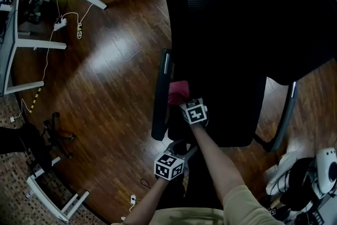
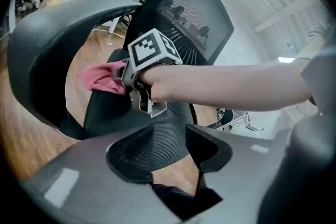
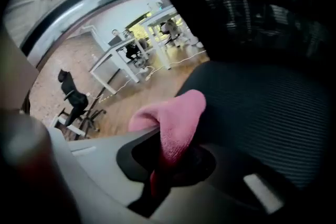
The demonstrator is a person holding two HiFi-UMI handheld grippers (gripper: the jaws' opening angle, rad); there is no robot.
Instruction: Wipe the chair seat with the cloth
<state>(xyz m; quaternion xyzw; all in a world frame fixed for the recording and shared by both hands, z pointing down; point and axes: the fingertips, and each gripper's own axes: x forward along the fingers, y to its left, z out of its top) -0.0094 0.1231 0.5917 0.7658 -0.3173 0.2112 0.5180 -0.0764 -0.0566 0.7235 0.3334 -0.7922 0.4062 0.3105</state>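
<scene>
A black mesh office chair fills the head view, its seat (image 1: 226,108) below the tall backrest (image 1: 247,13). On the seat's left edge, beside the left armrest (image 1: 160,96), my right gripper (image 1: 182,99) is shut on a pink cloth (image 1: 177,93). The right gripper view shows the cloth (image 3: 176,126) pinched between the jaws and folded over onto the ribbed seat (image 3: 262,107). My left gripper (image 1: 180,147) hovers open just in front of the seat's front edge, holding nothing. Between its jaws (image 2: 165,152) I see the seat mesh (image 2: 157,128), the right gripper and the cloth (image 2: 100,78).
The chair stands on a dark wood floor (image 1: 105,60). White desk legs (image 1: 31,45) and a power strip with cables (image 1: 60,23) lie at the left. Another chair base (image 1: 52,137) is at lower left. White equipment (image 1: 316,171) sits at lower right.
</scene>
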